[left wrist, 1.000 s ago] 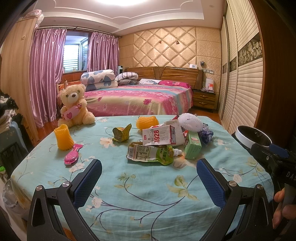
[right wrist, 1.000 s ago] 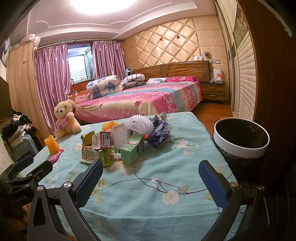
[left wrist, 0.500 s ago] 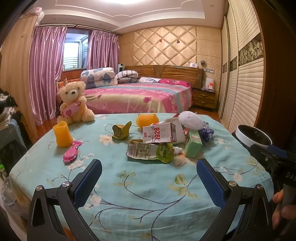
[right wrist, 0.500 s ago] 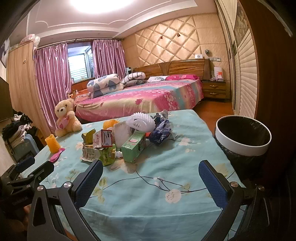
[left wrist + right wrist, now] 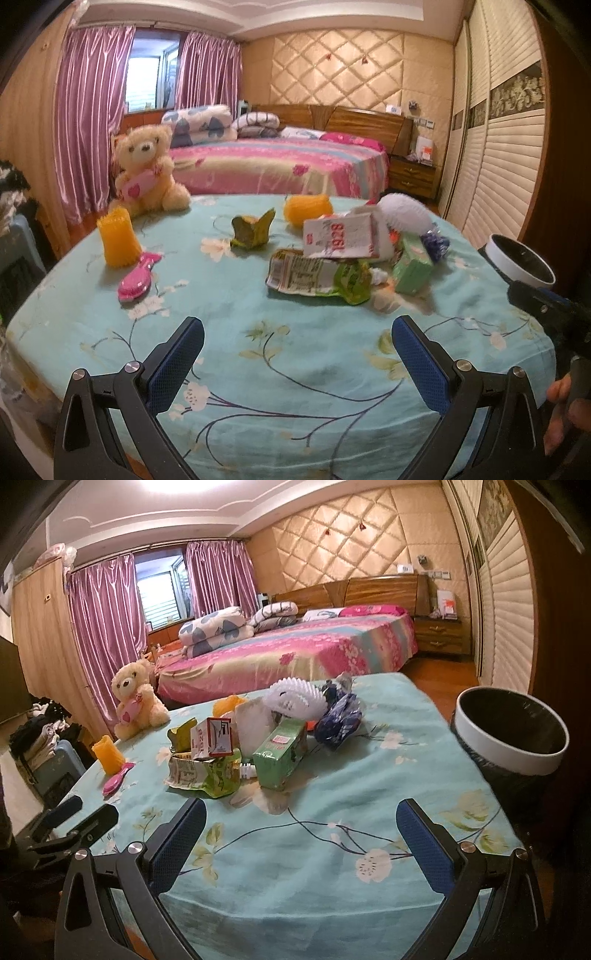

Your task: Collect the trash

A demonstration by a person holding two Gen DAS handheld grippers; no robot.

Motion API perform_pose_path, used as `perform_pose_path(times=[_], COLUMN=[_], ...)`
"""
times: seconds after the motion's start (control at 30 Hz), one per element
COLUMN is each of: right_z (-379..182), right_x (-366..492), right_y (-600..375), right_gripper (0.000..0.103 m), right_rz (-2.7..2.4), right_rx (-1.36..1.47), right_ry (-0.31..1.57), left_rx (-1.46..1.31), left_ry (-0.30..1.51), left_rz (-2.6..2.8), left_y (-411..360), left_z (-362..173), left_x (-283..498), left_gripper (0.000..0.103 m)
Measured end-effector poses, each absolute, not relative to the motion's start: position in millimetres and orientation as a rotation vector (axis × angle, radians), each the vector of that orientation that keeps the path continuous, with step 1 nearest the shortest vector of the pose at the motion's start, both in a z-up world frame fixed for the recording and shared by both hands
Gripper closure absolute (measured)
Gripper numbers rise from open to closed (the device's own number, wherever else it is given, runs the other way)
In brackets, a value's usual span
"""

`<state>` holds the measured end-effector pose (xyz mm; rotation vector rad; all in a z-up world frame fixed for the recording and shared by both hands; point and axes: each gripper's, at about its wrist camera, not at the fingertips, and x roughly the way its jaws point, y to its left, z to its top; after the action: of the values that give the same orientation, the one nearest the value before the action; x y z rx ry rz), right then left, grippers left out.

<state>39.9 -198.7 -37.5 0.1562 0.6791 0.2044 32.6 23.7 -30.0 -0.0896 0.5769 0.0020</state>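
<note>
Both tools, left (image 5: 297, 349) and right (image 5: 301, 829), gape wide and empty at the frame bottom. The trash pile (image 5: 258, 738) lies uncollected mid-counter (image 5: 332, 886); the bin (image 5: 511, 734), right, looks empty. Everything remains to do.

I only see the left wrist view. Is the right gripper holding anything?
Observer: No. The right gripper is open, with nothing between its fingers.
Operator: I only catch the edge of the bin. Where does it sit?
Observer: The bin stands just off the table's right edge and is lined with a black bag.
Operator: What's behind the green box?
Observer: A crumpled blue wrapper lies at the far end of the green box.
</note>
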Motion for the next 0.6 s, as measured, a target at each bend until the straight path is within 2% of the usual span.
perform_pose_path(times=[0.17,0.6], right_z=[-45,-64], right_x=[52,97], right_y=[-199,-189], right_gripper=[0.002,0.018], right_rz=[0.216,0.243], right_rx=[0.19,0.228], right_ry=[0.717,0.816], left_rx=[-0.12,-0.094], left_ry=[0.631,0.679], left_rz=[0.002,0.009], left_y=[35,35], left_z=[-37,-51], left_x=[55,100], left_gripper=[0.003,0.004])
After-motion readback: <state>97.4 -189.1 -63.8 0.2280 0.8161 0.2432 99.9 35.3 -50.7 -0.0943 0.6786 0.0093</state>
